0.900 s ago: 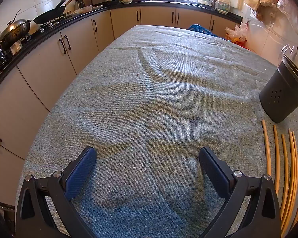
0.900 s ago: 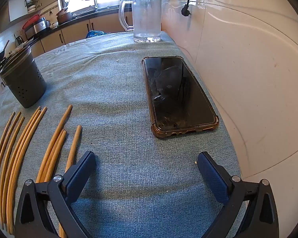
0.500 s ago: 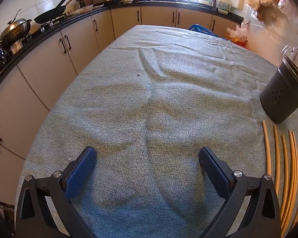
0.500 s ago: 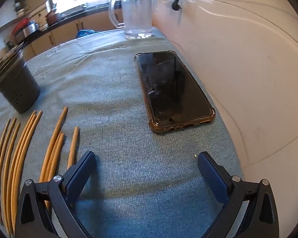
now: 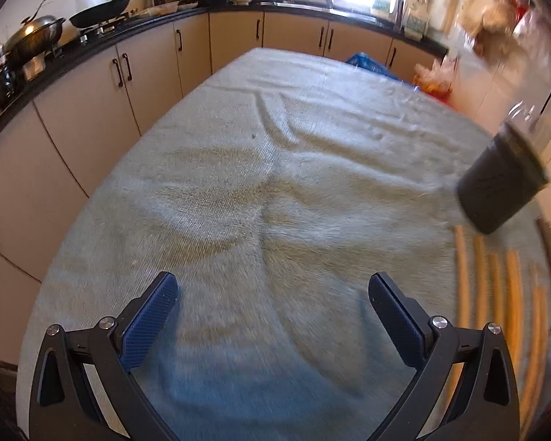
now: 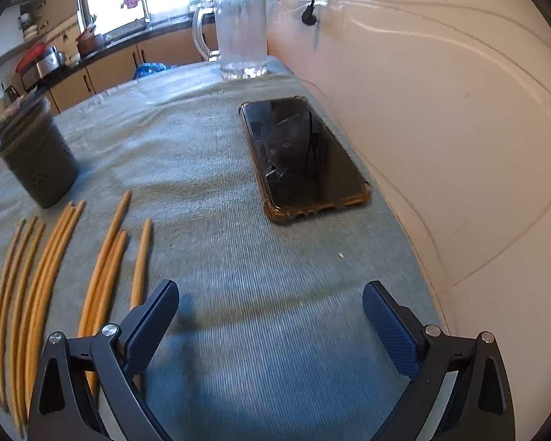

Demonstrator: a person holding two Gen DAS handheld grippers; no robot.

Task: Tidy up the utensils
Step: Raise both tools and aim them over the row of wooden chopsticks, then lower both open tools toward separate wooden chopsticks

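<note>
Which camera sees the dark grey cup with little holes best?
The right wrist view shows the dark grey perforated cup best: it is fairly sharp, whole, standing upright behind the wooden chopsticks, with its holes visible. In the left wrist view the same cup sits at the right edge, smeared by motion blur.

Your table wears a ribbed, matt grey-green cloth (image 6: 216, 169). The chopsticks (image 6: 106, 268) look like smooth, pale wood. The perforated holder (image 6: 40, 161) is dull dark grey, the mug (image 6: 242, 33) frosted glass, the phone (image 6: 305, 154) glossy black in a clear amber case. Your pads (image 6: 148, 325) are textured blue rubber.
</note>
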